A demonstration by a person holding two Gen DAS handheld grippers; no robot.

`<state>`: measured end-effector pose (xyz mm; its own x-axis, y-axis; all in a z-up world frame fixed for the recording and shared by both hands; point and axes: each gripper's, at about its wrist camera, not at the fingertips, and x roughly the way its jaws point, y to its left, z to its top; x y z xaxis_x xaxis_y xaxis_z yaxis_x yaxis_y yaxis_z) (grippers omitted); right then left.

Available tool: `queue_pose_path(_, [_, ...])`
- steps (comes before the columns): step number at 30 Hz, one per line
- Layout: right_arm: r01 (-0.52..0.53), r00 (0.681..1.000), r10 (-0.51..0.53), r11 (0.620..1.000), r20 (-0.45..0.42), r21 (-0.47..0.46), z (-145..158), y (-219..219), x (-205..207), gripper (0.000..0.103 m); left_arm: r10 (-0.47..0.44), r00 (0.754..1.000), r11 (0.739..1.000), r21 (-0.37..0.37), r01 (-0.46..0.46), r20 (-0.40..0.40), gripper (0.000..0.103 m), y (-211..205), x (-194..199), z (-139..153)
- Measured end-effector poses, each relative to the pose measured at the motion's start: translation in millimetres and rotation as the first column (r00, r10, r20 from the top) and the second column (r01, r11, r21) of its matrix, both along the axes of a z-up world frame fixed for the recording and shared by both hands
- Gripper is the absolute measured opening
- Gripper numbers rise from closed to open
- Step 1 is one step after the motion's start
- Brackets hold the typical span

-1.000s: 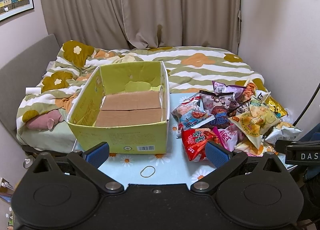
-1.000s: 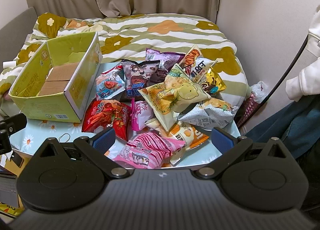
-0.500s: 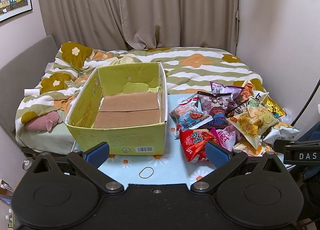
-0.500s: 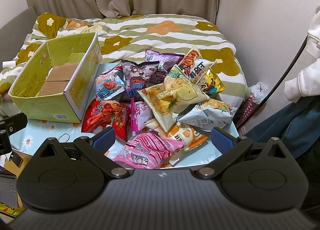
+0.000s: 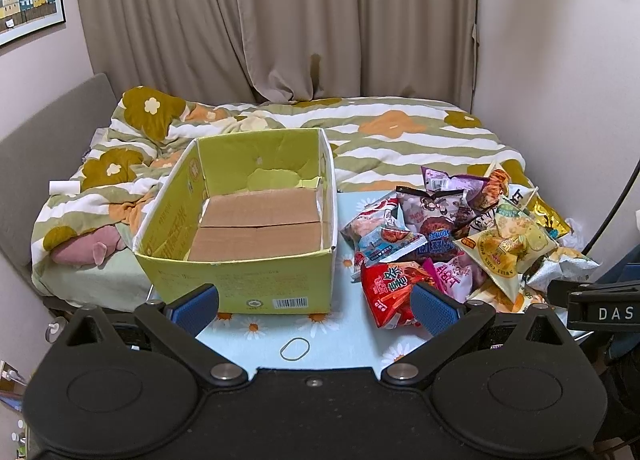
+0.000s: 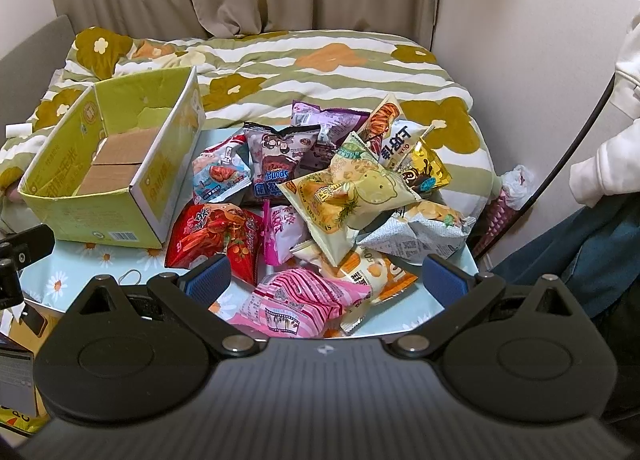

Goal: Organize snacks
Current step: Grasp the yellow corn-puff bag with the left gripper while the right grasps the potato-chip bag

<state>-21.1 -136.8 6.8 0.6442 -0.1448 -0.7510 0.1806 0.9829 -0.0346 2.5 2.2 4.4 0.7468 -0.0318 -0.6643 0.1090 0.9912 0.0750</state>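
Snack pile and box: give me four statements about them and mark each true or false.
1. The box holds no snacks. True.
2. The red bag lies inside the box. False: it lies on the table, right of the box.
3. A rubber band lies on the table before the box. True.
4. The right hand-held gripper grips the pink bag. False: it is open, holding nothing.
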Motion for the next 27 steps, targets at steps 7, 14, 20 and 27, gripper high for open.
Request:
queue_pose_path(7, [0.030, 1.000, -0.030, 1.000, -0.001, 0.001, 9.5, -1.9, -3.2, 0.103, -0.040, 0.999, 0.999, -0.015, 0.040, -0.020, 0.103, -2.4, 3.9, 4.3])
queue_pose_path(14, [0.092, 0.996, -0.092, 0.996, 0.018, -0.019, 9.7, -26.1, -9.8, 0.103, -0.168, 0.985, 0.986, -0.020, 0.167, -0.034, 0.103, -26.8, 17.6, -3.4])
queue_pose_path(20, [0.138, 0.990, -0.139, 0.990, 0.022, 0.021, -1.2, -76.2, -4.5, 0.103, -0.268, 0.963, 0.963, -0.006, 0.268, 0.012, 0.103, -74.2, 36.2, -14.1])
queue_pose_path(27, [0.174, 0.985, -0.173, 0.980, -0.020, 0.100, -18.0, -135.1, 22.4, 0.103, -0.421, 0.907, 0.905, 0.061, 0.420, 0.001, 0.103, -138.9, 76.7, -39.3])
